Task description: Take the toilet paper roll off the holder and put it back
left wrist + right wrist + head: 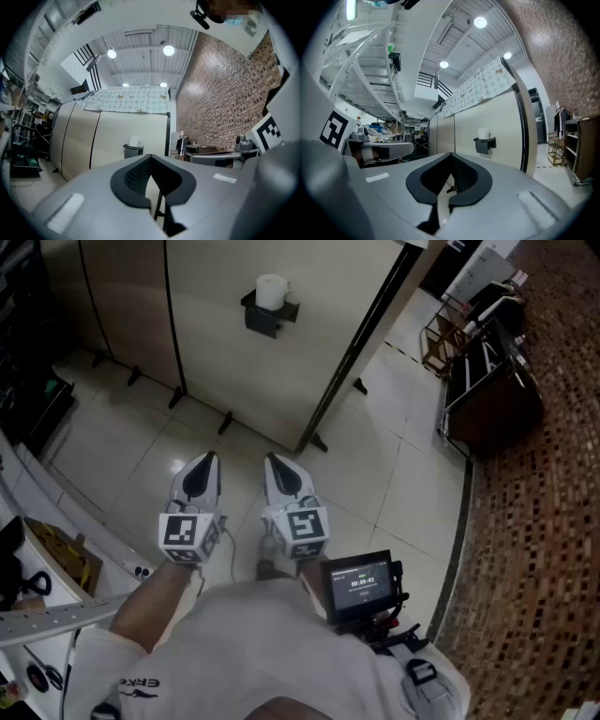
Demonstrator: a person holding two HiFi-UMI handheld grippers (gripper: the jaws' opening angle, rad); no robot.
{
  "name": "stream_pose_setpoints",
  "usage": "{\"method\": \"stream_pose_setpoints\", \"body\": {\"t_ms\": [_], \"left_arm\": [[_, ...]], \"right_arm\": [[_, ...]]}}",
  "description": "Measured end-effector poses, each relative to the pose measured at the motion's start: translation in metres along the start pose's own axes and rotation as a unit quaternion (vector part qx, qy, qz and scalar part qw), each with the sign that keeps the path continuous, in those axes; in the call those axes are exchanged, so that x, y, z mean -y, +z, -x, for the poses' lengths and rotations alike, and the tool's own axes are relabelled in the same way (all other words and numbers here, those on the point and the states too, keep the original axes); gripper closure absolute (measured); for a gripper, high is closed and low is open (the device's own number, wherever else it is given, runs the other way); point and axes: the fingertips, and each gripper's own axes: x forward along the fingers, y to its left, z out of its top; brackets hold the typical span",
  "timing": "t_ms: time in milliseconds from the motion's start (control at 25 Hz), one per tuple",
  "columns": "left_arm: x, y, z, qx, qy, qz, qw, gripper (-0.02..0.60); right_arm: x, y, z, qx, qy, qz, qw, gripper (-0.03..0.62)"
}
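Observation:
A white toilet paper roll [271, 291] stands upright on a dark holder [265, 314] fixed to a beige partition panel [225, 343]. The roll [135, 141] shows small and far off in the left gripper view, and the roll [483, 133] sits on the holder [484, 145] in the right gripper view. My left gripper [203, 457] and right gripper [275, 460] hang side by side over the floor, well short of the panel. Both are shut with nothing between their jaws.
The partition stands on small black feet [225, 421] on a pale tiled floor [366, 474]. A dark cabinet and wire rack [487, 371] stand at the right by a brick-patterned floor. Shelving with clutter [47, 559] lies at the left. A small screen [359, 585] hangs at my waist.

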Motion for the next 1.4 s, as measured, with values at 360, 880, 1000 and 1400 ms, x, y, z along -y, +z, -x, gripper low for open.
{"method": "stream_pose_setpoints", "body": {"t_ms": [360, 880, 1000, 1400], "left_arm": [[0.016, 0.016, -0.144, 0.011, 0.026, 0.0, 0.9996, 0.581], [-0.028, 0.012, -0.253, 0.012, 0.024, 0.006, 0.9996, 0.581], [-0.044, 0.01, -0.282, 0.015, 0.008, 0.014, 0.9998, 0.581], [-0.138, 0.026, -0.388, 0.009, -0.067, 0.025, 0.9974, 0.581]], "right_arm": [[0.121, 0.028, -0.085, -0.001, 0.032, 0.01, 0.999, 0.582], [0.167, 0.029, -0.183, -0.008, 0.042, 0.005, 0.999, 0.582], [0.178, 0.027, -0.212, -0.005, 0.027, 0.014, 1.0, 0.582], [0.189, 0.044, -0.341, -0.012, -0.058, 0.019, 0.998, 0.582]]}}
